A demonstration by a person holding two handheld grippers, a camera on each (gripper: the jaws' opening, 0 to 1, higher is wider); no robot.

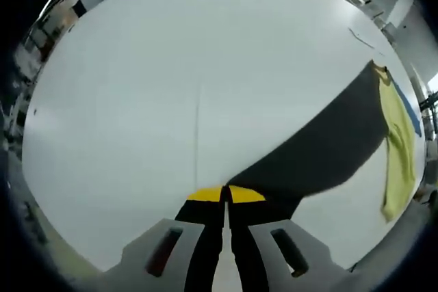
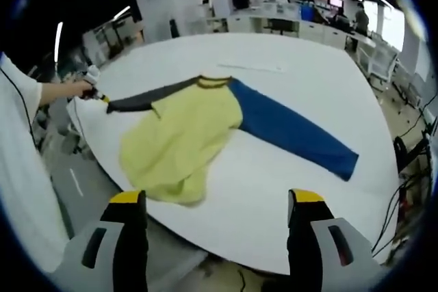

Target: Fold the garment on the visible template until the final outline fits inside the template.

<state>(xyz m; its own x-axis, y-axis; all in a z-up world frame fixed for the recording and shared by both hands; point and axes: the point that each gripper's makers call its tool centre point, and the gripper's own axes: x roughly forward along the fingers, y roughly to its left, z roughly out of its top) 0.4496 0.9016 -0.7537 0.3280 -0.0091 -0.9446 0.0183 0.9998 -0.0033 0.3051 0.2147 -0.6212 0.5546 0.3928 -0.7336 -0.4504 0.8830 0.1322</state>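
The garment is a long-sleeved top with a yellow body, a blue sleeve and a dark grey sleeve. It lies crumpled on the white table, and its hem hangs over the near edge. In the left gripper view, my left gripper is shut on the cuff of the dark grey sleeve, which stretches away to the yellow body. In the right gripper view, the left gripper is at the table's left edge, held by a hand. My right gripper is open, hanging off the table's near edge, apart from the cloth.
The white table is round and wide. A thin pale strip lies on it beyond the collar. A person in a white sleeve stands at the left. Desks and chairs fill the room behind.
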